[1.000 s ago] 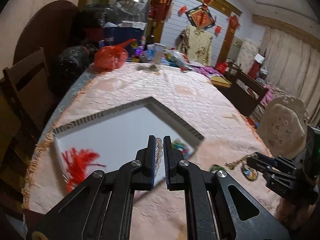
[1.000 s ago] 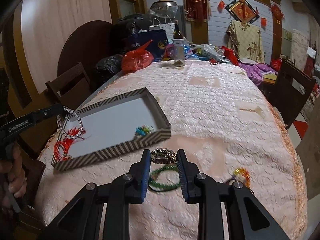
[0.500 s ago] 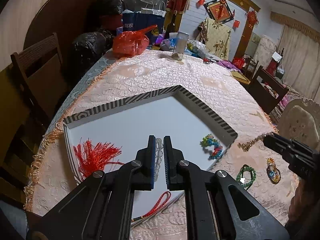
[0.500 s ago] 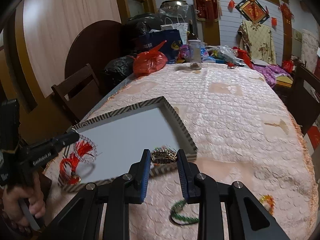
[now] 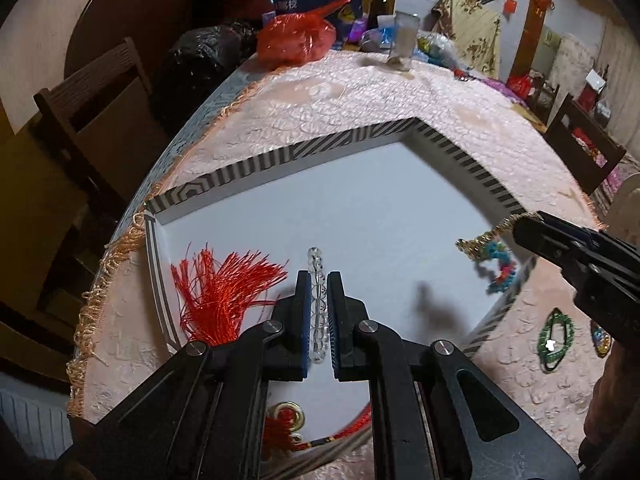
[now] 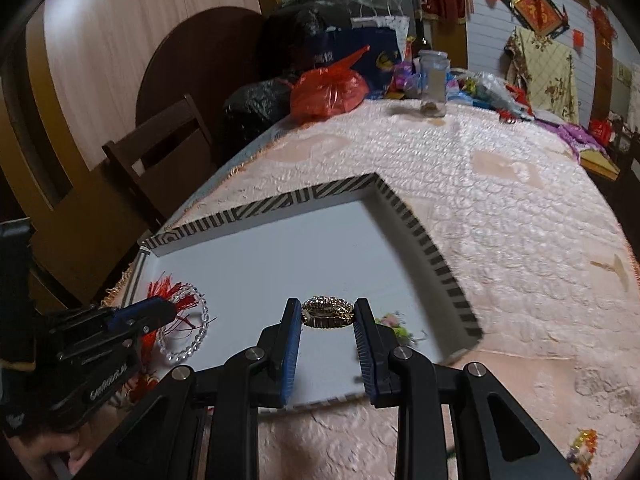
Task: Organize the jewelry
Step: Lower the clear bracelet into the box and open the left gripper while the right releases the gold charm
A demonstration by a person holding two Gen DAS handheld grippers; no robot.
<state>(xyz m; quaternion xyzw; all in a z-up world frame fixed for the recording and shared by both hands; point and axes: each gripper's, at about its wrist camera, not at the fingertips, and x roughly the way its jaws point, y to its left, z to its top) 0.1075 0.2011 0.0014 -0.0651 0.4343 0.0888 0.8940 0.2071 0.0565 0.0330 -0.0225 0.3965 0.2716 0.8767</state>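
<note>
Both grippers hang over the shallow white tray with the black-and-white striped rim (image 6: 420, 232). The left gripper (image 5: 319, 284) is clamped on a clear glass-bead bracelet (image 5: 316, 264), the right gripper (image 6: 327, 314) on a gold chain bracelet (image 6: 327, 312). A red tassel (image 5: 224, 284) and a multicoloured bead bracelet (image 5: 498, 262) already lie inside (near corners). A green bead bracelet (image 5: 554, 338) waits on the pink counter (image 6: 500, 208), right of the tray.
</note>
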